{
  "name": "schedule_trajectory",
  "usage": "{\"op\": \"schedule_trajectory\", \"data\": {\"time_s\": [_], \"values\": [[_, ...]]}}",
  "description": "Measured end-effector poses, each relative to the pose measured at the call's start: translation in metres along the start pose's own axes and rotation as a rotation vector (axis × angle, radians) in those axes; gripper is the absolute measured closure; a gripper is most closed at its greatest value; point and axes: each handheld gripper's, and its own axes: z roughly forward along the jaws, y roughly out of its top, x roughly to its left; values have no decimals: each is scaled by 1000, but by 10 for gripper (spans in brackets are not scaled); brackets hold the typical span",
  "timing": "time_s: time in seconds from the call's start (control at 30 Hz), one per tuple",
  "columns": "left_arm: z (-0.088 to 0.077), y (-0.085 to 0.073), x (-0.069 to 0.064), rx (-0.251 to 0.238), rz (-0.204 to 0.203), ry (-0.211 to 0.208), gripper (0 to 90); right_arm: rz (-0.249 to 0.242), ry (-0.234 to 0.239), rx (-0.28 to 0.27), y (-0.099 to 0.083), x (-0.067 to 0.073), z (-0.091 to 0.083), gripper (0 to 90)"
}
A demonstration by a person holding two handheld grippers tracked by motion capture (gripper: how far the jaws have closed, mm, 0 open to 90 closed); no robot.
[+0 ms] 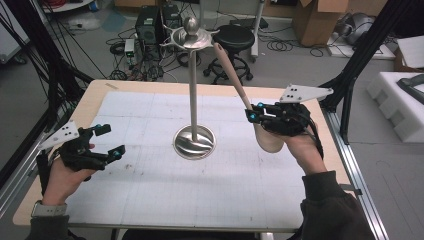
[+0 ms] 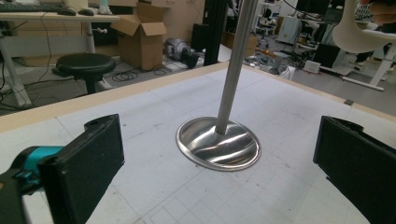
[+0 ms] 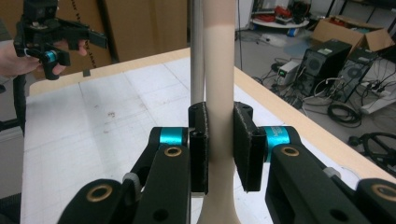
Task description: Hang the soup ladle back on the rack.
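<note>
A steel stand [image 1: 193, 90] rises from a round base [image 1: 194, 142] at the table's middle, with hooks around its knobbed top [image 1: 191, 37]. My right gripper [image 1: 251, 112] is shut on the handle of a cream ladle [image 1: 235, 80], which leans up-left with its tip close to the top hooks and its bowl [image 1: 270, 140] low by the hand. In the right gripper view the pads [image 3: 245, 144] clamp the handle [image 3: 219, 70], and the stand's pole [image 3: 197, 51] is just behind. My left gripper [image 1: 110, 141] stands open over the mat at the left, facing the base [image 2: 218, 144].
A white gridded mat [image 1: 150, 190] covers the wooden table. Beyond the far edge are a black stool [image 1: 233, 37], computer towers [image 1: 150, 25] with cables, and cardboard boxes [image 1: 317, 20]. White foam blocks [image 1: 400, 100] lie to the right of the table.
</note>
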Motion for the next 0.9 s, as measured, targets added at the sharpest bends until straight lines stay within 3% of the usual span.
{"op": "schedule_trajectory", "data": {"time_s": [0.3,0.9], "values": [[-2,-1,0,-1,-7,0,22,2,11,32,0,0,19,783],[-7,1,-1,-16,-5,4,22,8,26,33,-2,0,47,783]]}}
